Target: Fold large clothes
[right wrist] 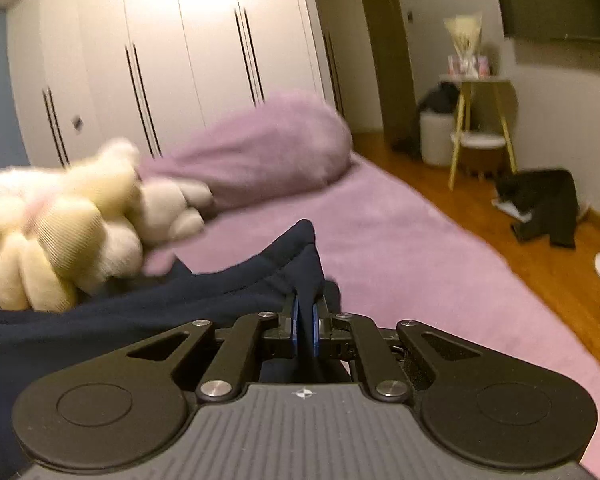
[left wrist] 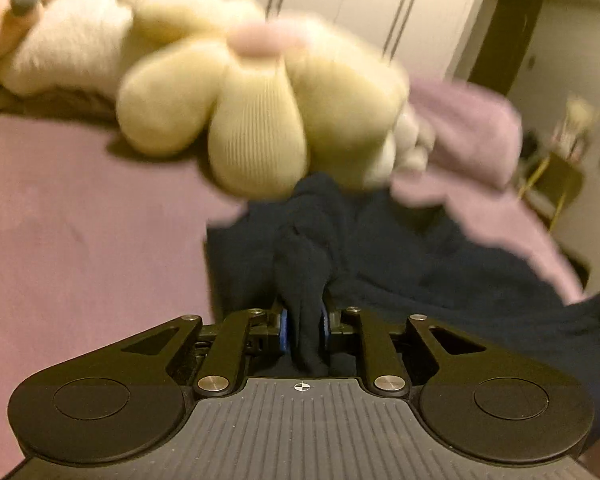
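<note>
Two black grippers each pinch a bunch of dark navy cloth [left wrist: 420, 256] — soft, thick and crumpled, lying on the smooth pink bed sheet [left wrist: 80, 220]. The left gripper [left wrist: 303, 326] squeezes a twisted fold between its blue pads. The right gripper [right wrist: 306, 330] nips a thin pointed edge. A puffy cream flower pillow [left wrist: 256, 120] — ribbed, round petals — sits just behind the cloth.

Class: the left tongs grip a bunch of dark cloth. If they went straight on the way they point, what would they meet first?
Beyond the navy garment pinched in the left tongs, probably the cream flower-shaped cushion lying on the bed; blur makes depth uncertain.
</note>
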`<state>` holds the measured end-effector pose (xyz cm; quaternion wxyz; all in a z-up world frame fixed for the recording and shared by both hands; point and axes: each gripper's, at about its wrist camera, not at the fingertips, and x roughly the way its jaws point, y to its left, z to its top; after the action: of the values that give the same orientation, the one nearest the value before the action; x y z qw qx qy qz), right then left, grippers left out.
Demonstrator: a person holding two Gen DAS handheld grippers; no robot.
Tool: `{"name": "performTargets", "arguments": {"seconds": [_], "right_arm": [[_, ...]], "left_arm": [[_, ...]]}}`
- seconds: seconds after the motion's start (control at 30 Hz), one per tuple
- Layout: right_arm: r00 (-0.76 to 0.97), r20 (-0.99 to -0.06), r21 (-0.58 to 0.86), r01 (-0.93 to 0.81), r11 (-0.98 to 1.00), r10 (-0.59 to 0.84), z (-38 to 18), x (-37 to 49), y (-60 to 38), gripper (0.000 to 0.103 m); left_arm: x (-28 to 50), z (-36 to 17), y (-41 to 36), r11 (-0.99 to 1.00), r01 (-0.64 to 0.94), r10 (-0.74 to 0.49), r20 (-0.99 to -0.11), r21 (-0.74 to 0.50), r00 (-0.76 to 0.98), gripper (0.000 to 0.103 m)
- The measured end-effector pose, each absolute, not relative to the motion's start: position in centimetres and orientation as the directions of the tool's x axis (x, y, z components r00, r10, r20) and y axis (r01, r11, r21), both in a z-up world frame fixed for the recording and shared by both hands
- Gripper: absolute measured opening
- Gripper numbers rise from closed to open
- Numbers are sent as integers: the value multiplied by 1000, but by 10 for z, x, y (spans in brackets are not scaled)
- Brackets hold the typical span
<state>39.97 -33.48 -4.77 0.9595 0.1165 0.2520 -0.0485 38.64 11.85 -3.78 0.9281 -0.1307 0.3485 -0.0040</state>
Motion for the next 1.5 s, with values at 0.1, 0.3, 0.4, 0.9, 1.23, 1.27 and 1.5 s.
{"name": "performTargets", "arguments": {"seconds": [0.1, 0.3, 0.4, 0.9, 1.23, 1.27, 1.5], "right_arm": [[800, -599, 181, 161, 970, -21, -81, 428, -333, 10], [764, -643, 214, 132, 968, 38, -105, 435, -343, 28], [748, -663, 198, 133, 971, 33, -109, 440, -342, 25], [923, -306, 33, 255, 966, -233, 9, 514, -275, 8], [847, -394, -160, 318, 935, -356, -116, 609, -235, 9], [836, -419, -145, 324, 935, -355, -127, 611, -238, 9], [804, -508, -36, 338, 940, -309, -164, 625, -258, 17]], "left_arm": [[380, -57, 122, 960, -43, -152, -641, -277, 752, 42], [379, -75, 133, 940, -40, -210, -666, -339, 716, 32], [381, -69, 140, 921, -56, -227, -648, -385, 727, 17], [501, 23, 101, 973, -202, 136, -421, -115, 897, 19], [552, -116, 108, 924, -355, 221, -563, -140, 797, 68], [554, -119, 109, 921, -361, 223, -565, -144, 794, 72], [561, -131, 119, 909, -361, 187, -570, -209, 800, 80]]}}
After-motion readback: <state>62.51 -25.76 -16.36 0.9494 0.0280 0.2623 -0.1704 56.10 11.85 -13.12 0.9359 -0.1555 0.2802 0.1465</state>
